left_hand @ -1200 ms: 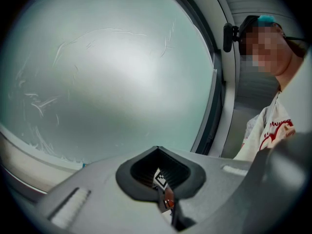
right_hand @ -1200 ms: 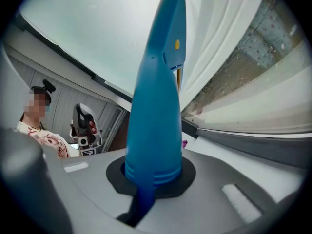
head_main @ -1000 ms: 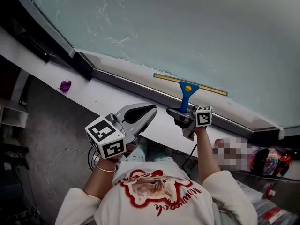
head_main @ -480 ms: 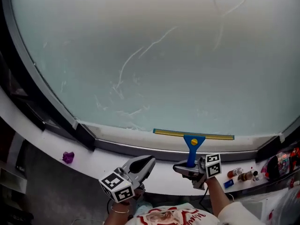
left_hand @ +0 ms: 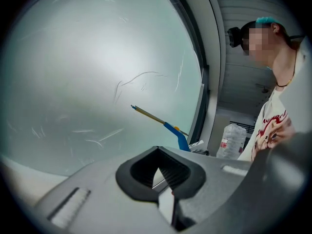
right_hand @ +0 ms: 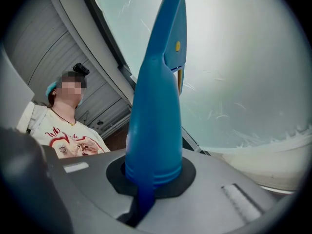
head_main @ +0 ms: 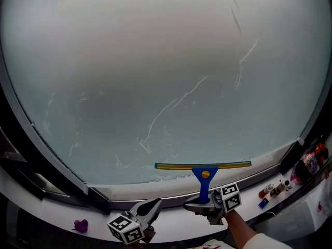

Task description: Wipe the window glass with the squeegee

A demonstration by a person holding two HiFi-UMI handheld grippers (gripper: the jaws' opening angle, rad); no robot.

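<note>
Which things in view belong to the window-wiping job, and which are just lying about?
Job:
- squeegee, handle clamped in the right tool
- window glass

Lying about:
- purple scrap on the sill
- small bottles at the sill's right end
- small blue item beside them
</note>
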